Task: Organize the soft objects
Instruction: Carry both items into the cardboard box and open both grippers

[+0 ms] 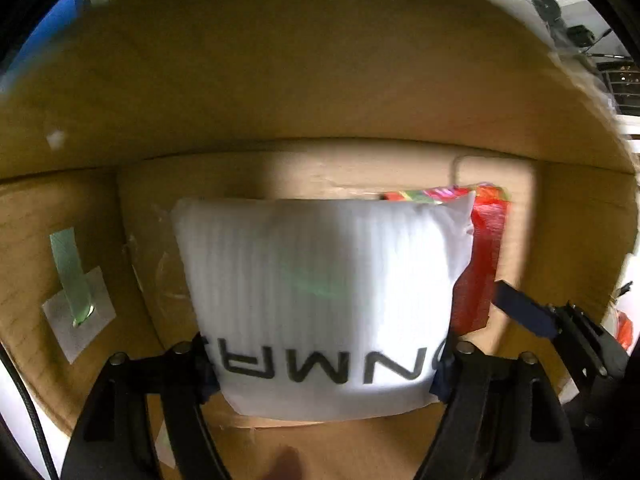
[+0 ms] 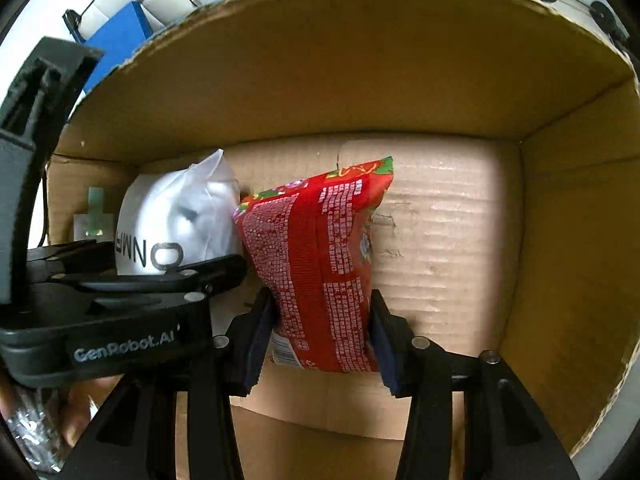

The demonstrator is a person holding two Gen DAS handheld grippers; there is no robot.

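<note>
Both packs are down inside the cardboard box [image 2: 520, 240], near its back wall. Left gripper [image 1: 324, 364] clamps the white foam pouch [image 1: 320, 288]; right gripper [image 2: 320, 332] clamps the red snack bag [image 2: 316, 264], long axis upright, just right of the pouch, apparently touching; next: release

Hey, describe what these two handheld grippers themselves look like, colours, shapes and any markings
Both are matte black plastic. The left gripper and right gripper each have two angular struts with silver pivot bolts and dark blue pads inside the fingers. Seen from the right wrist, the left gripper's body carries white "GenRobot.AI" lettering. A thin black cable runs beside the left one.
</note>
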